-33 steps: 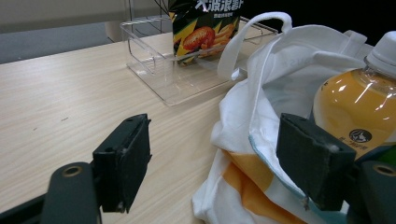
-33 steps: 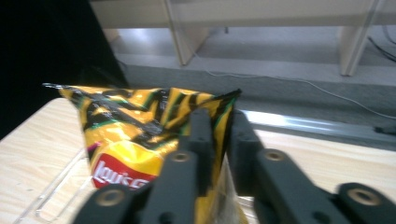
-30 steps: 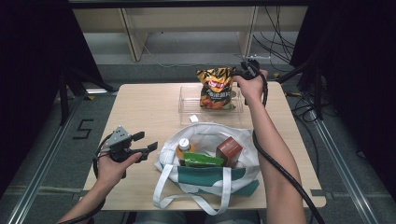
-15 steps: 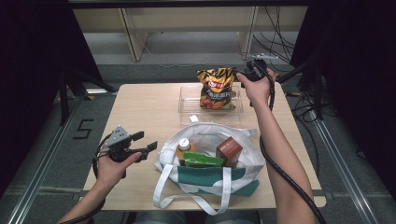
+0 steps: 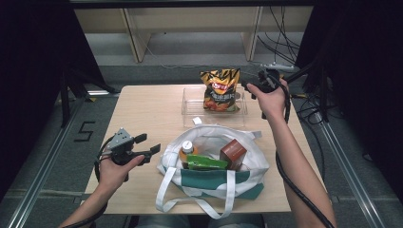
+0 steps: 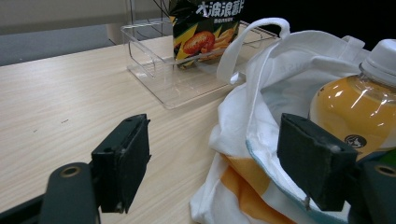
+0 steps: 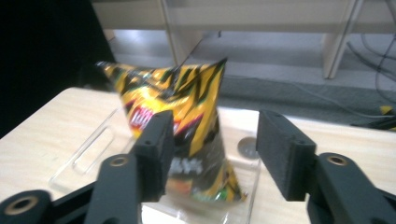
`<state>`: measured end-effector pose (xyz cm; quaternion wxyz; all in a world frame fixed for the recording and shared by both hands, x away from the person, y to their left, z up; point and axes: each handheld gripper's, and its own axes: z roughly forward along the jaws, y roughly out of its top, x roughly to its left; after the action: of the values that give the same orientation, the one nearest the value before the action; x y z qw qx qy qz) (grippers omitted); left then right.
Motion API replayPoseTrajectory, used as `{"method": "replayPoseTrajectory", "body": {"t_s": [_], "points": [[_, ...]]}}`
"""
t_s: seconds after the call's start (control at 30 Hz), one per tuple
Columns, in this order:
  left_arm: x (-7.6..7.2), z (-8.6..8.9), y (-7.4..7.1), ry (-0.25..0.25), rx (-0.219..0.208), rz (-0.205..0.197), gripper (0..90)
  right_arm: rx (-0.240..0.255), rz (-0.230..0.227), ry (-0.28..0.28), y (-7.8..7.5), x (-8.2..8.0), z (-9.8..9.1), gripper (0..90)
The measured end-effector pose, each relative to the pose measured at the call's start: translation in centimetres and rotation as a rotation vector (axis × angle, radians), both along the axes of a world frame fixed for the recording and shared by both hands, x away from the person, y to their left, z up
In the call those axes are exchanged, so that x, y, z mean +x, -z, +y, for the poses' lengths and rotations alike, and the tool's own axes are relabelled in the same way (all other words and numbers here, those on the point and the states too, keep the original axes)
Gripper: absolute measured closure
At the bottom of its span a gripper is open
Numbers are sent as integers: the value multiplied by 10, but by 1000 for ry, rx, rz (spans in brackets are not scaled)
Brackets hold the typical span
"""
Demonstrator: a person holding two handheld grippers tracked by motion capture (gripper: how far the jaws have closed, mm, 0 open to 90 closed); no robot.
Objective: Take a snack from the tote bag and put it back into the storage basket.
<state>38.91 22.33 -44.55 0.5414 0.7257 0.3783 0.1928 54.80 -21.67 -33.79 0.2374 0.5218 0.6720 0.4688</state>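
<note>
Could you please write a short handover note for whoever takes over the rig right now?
Right gripper: open, nothing between its fingers; the jaws have just been opening. It is beside the chip bag, to that bag's right in the high view.
Left gripper: open, holding nothing, above the table left of the tote bag.
Things: the chip bag stands upright in the clear tray. The tote bag holds an orange drink bottle, a green packet and a brown box.
Done: chip bag is in the tray.
Left: probably unpack the three remaining items into the tray.
</note>
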Motion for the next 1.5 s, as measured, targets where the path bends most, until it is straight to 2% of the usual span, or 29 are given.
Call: {"method": "replayPoseTrajectory", "body": {"t_s": [0.07,0.1,0.13,0.3,0.37,0.43,0.47,0.53,0.6,0.67,0.73,0.77,0.83,0.93,0.97,1.17,1.23,1.27,1.43,1.47,1.5], "points": [[0,0,0,-5,4,4,251,13,-8,-29,1,-8,-2,492],[0,0,1,-8,4,8,251,21,15,-17,1,-13,-1,491],[0,0,1,-8,6,9,251,2,9,-26,2,-15,-2,489],[0,-1,2,-1,2,7,251,34,13,-35,5,-28,-5,481],[0,-1,2,-6,11,8,251,31,17,-42,6,-34,-6,472],[0,-1,1,-7,9,7,251,16,2,-48,8,-38,-6,463],[0,-1,2,-2,1,8,251,32,-5,-48,9,-42,-6,458],[0,-1,1,-6,10,7,251,49,5,-45,9,-48,-4,456],[0,-1,1,-7,11,8,251,28,-23,-61,9,-53,-4,456],[-1,-2,1,-11,6,12,251,30,-21,-62,8,-60,-3,457],[-1,-1,1,-8,9,3,251,15,-40,-73,7,-64,-3,458],[-1,-1,0,-9,8,2,249,27,-43,-69,6,-68,-2,459],[-1,-1,0,-10,9,1,248,8,-55,-81,5,-72,-4,459],[-1,-1,1,-8,7,3,247,10,-60,-87,4,-80,-3,458],[-1,-1,1,-8,6,3,247,-4,-76,-100,4,-82,-4,458],[0,-1,0,-7,3,5,246,25,-59,-109,6,-102,-2,473],[0,-1,0,-8,6,10,245,-3,-69,-124,8,-107,-4,471],[0,-2,1,-6,3,10,245,1,-78,-123,9,-110,-4,469],[1,-1,2,6,2,4,246,6,-64,-143,8,-124,-7,451],[0,-1,1,-6,12,14,246,9,-60,-138,9,-128,-7,450],[1,-1,2,-3,2,12,245,-9,-61,-142,9,-130,-10,448]]}}
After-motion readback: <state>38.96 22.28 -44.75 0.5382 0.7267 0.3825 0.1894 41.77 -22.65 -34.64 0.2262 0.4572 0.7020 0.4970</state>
